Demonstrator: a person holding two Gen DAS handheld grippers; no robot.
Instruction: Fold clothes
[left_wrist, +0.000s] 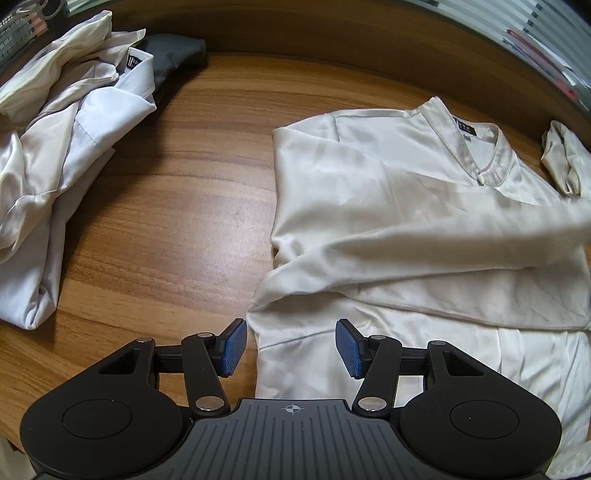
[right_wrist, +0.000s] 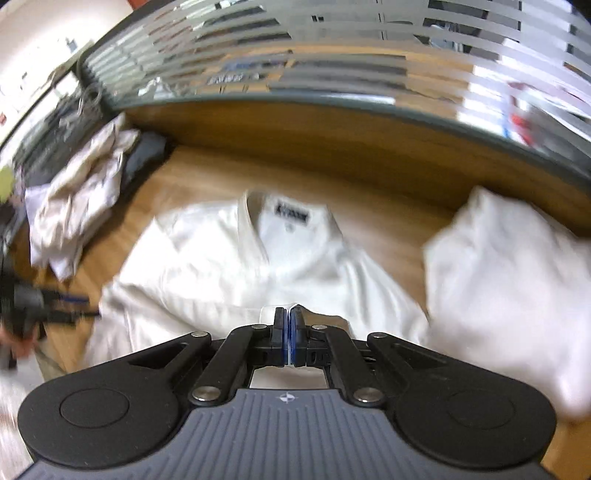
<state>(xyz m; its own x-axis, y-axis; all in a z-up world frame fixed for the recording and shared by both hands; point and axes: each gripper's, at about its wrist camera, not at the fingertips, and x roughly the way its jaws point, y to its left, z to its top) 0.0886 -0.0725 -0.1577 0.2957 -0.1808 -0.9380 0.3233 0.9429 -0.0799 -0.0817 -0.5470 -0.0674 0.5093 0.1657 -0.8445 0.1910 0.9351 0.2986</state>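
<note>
A cream satin shirt (left_wrist: 388, 192) lies face up on the wooden table (left_wrist: 177, 206), collar toward the far edge. One sleeve (left_wrist: 424, 243) is stretched across its chest toward the right and blurs at that end. My left gripper (left_wrist: 292, 348) hovers open over the shirt's left side edge, its blue pads (left_wrist: 234, 347) not touching cloth. In the blurred right wrist view the same shirt (right_wrist: 229, 258) lies ahead. My right gripper (right_wrist: 287, 319) is shut, with a fold of cream cloth (right_wrist: 267, 312) pinched at its tips.
A heap of pale shirts (left_wrist: 55, 155) over a dark garment (left_wrist: 173, 51) lies at the far left. Another white piece of cloth (right_wrist: 509, 295) lies right of the shirt. A wooden ledge (right_wrist: 332, 136) and striped glass partition (right_wrist: 332, 55) bound the far side. The left gripper (right_wrist: 44, 306) shows at the left edge.
</note>
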